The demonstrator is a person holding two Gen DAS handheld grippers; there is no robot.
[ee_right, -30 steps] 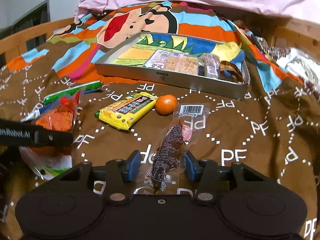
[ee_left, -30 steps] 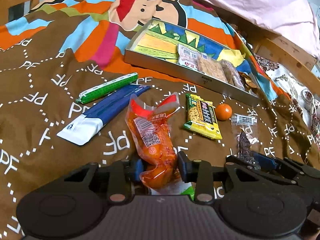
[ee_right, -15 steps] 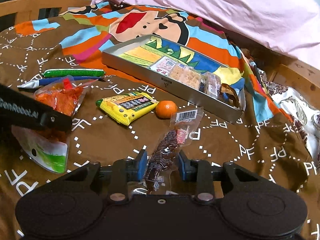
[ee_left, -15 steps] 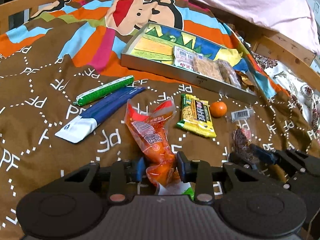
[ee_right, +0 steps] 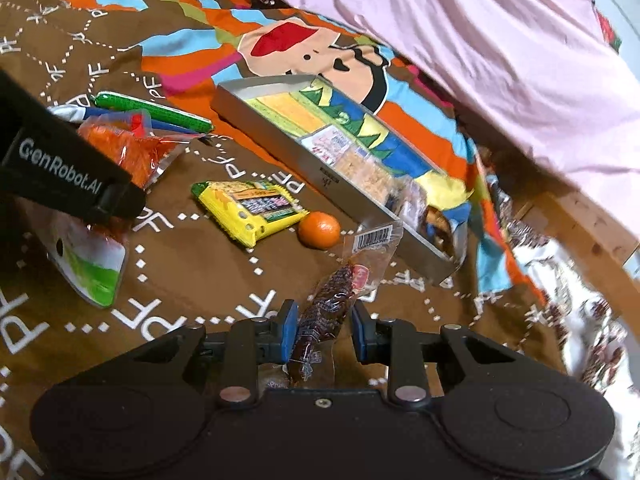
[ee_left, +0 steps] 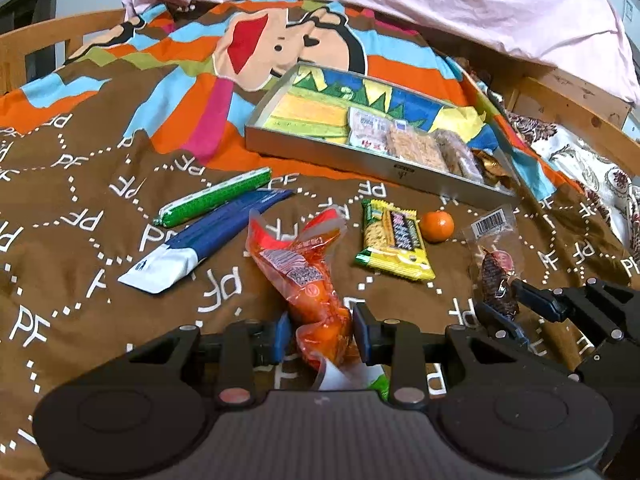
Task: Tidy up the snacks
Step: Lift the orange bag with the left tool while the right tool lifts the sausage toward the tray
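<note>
Two tools are loaded at once. The left tool (ee_left: 320,332) is clamped on the orange crinkly plastic snack pouch (ee_left: 308,276); the right tool (ee_right: 325,330) pinches the clear-wrapped dark brown snack stick (ee_right: 332,308), though whether the right-hand pad actually touches the wrapper is hard to tell. Both packs are near the brown printed bedspread (ee_left: 80,208), possibly just lifted. The shallow silver metal tray (ee_left: 360,162) already carries a few packets along its near side, so the task looks partly done. Left to sort: the two held items, the yellow rectangular biscuit pack (ee_left: 394,244), the small round orange fruit (ee_left: 437,226), the green tube-shaped snack stick (ee_left: 216,196) and the long blue-and-white sachet (ee_left: 200,244). Only the left wrist view shows the whole sachet and both tools side by side. Only the right wrist view shows the pouch's green-and-white bottom end and the tray's far right corner.
</note>
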